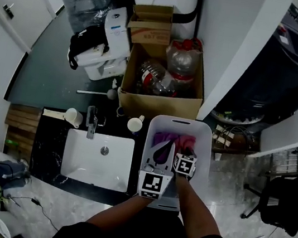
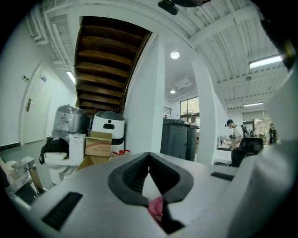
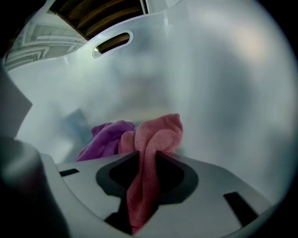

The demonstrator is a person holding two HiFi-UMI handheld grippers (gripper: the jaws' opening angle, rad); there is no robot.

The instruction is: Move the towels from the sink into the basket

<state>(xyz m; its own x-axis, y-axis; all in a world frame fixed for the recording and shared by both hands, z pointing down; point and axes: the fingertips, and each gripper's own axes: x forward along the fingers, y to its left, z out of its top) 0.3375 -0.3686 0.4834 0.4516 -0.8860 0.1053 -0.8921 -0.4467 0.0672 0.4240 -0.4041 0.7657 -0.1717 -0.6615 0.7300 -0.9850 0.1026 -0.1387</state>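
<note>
The white basket stands right of the white sink, and both grippers reach into it. In the right gripper view, my right gripper is shut on a pink towel, which bunches up past the tips and hangs back between the pads. A purple towel lies beside it against the basket wall. From the head view, the right gripper is over the pink towel and the left gripper is by the purple towel. The left gripper is shut, tips touching; a pink sliver shows behind them. No towel shows in the sink.
A faucet and two cups stand behind the sink. A cardboard box with plastic bottles sits beyond the basket. An office chair is at the right. A person stands far off in the left gripper view.
</note>
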